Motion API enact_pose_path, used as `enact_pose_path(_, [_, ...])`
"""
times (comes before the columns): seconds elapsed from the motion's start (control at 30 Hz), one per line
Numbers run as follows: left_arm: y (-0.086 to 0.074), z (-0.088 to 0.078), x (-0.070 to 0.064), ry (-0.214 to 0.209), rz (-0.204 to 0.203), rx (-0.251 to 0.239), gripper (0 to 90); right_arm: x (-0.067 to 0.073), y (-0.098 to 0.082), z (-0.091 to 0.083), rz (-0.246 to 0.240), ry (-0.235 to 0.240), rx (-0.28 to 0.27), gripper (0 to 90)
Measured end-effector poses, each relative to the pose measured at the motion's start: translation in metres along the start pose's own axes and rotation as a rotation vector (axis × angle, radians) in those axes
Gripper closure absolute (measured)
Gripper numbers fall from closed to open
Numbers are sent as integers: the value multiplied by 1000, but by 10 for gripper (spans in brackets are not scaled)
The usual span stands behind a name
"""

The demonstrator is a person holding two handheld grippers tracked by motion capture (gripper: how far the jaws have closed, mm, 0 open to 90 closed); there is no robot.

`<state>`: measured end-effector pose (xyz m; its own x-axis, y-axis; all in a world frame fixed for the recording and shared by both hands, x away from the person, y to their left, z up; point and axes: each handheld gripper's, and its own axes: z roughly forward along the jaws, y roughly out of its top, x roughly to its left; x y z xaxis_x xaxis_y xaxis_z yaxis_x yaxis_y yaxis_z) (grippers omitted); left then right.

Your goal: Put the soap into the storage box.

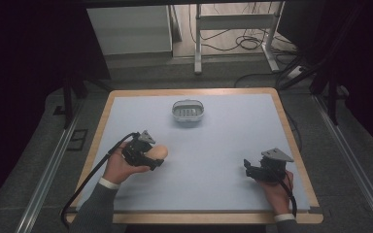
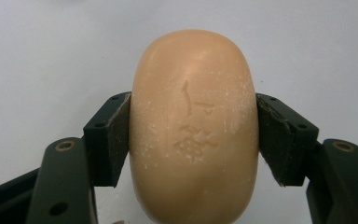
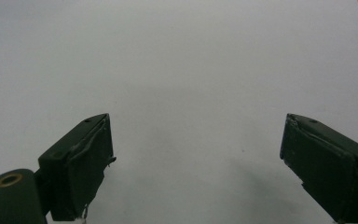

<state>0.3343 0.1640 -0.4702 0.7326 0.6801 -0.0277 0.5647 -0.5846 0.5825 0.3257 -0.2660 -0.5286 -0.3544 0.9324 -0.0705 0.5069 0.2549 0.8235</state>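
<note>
Soap bar pinched at the near left of the bench

A tan soap bar (image 2: 193, 126), stamped with characters, sits clamped across its width between the jaws of the left gripper (image 1: 151, 158), held by a hand just over the pale blue bench (image 1: 213, 145). A grey soap dish (image 1: 188, 111) stands well apart toward the far edge. The right gripper (image 3: 196, 154), near right, has its jaws spread wide over bare surface.

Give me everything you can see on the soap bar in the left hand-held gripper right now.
The soap bar is a smooth, rounded oval, peach-tan, with a faint stamped mark on its face and whitish dusty flecks. The left hand-held gripper clamps it by its two long sides, black pads pressed against it. It sits at the left of the pale blue table, nearer the person than the dish.
</note>
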Motion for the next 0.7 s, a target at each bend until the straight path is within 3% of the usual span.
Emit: enact_pose_path(0.7, [11,3,3,4,11,0,330,0,0,0,-2,0,4,93])
